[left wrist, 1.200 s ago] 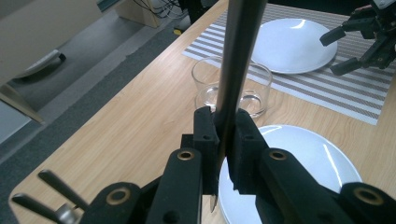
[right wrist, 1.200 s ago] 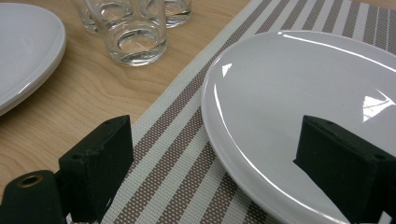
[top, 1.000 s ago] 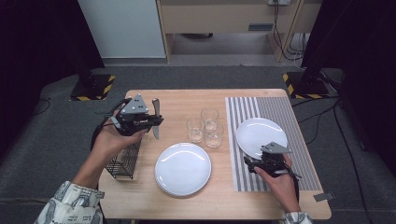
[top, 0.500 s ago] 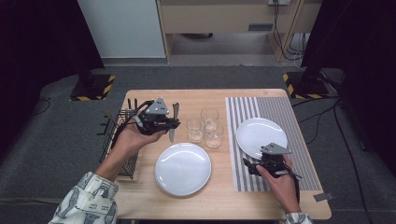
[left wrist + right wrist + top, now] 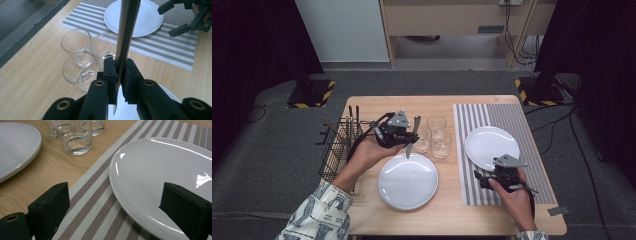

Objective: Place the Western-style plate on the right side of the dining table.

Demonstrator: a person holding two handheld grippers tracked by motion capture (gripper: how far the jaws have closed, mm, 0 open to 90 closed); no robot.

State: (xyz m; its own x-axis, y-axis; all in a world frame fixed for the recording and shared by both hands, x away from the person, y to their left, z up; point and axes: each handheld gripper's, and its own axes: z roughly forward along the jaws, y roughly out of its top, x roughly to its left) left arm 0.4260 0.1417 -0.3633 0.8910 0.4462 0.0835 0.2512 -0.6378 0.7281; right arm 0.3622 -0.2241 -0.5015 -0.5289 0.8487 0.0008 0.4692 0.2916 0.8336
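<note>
My left tool (image 5: 404, 135) was clamped on a table knife (image 5: 412, 136), long axis near upright, tip down just above the near plate (image 5: 407, 181). Striped mat (image 5: 512, 117) lay off to its right, nearer my wide-open, empty right tool (image 5: 492, 176).

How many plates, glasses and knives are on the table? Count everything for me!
Plates: 2, one on the bare wood and one on the striped mat
Glasses: 3, in a cluster
Knives: 1, clamped in the left gripper
Wire baskets: 1
Striped mats: 1
Total: 8
</note>
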